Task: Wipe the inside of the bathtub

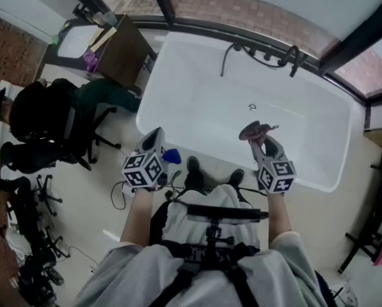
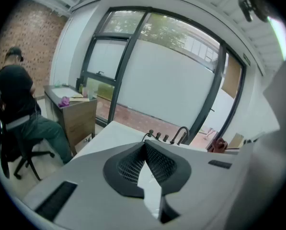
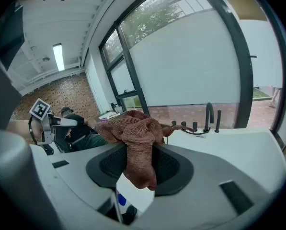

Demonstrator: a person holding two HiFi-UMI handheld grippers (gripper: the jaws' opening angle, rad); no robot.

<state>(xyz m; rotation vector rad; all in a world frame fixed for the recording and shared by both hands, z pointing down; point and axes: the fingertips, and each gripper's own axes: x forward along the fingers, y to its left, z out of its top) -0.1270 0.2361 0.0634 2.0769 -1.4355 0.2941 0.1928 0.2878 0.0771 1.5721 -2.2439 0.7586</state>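
Observation:
A white bathtub [image 1: 197,101] lies ahead of me under the window, with dark taps [image 1: 267,57] on its far rim and a drain [image 1: 252,107] in its floor. My right gripper [image 1: 260,136] is held over the tub's near side, shut on a brown cloth [image 1: 253,131]. In the right gripper view the cloth [image 3: 135,143] bunches between the jaws and hangs down. My left gripper [image 1: 156,135] hovers at the tub's near left rim, its jaws shut with nothing in them. The left gripper view shows its tips [image 2: 145,145] meeting, with the tub [image 2: 119,133] beyond.
A person in dark clothes [image 1: 47,117] sits on an office chair left of the tub, beside a wooden desk [image 1: 117,50]. Cables and a blue object [image 1: 172,155] lie on the floor near my feet. Dark window frames [image 1: 344,40] run behind the tub.

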